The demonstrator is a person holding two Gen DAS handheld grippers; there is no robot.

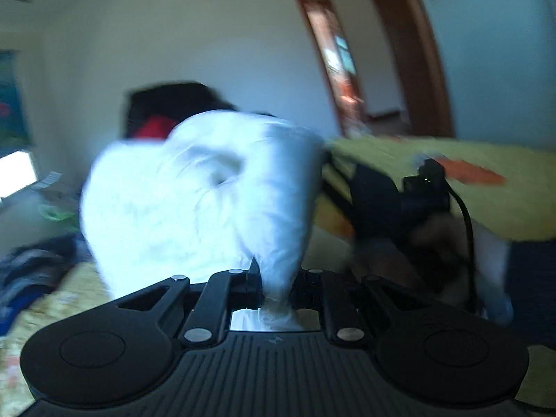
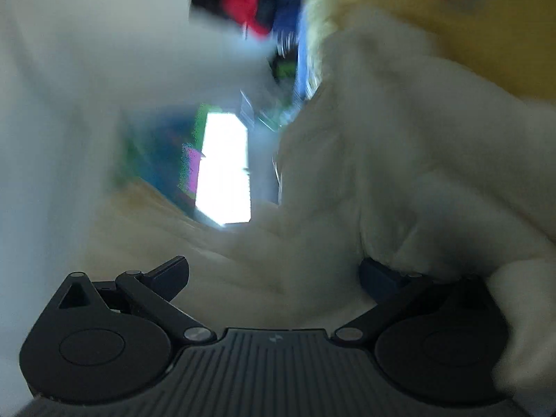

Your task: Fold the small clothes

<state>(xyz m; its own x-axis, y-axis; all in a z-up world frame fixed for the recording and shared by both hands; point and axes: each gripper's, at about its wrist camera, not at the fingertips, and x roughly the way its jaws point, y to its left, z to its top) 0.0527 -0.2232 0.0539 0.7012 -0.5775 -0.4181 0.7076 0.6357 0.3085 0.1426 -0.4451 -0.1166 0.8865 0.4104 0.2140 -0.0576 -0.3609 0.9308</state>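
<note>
A soft white garment (image 1: 201, 194) hangs in the middle of the left wrist view, its lower end pinched between the closed jaws of the left gripper (image 1: 276, 292). Behind it, far against the wall, sits a dark pile of clothes (image 1: 163, 111). To the right lies a yellow bedspread (image 1: 486, 208), with the right gripper (image 1: 392, 194) above it. In the right wrist view, the garment drapes over the right gripper's spread jaws.

Yellow bedspread (image 1: 434, 160), wooden doorway (image 1: 410, 52), perhaps a dark bag (image 1: 166, 104).
</note>
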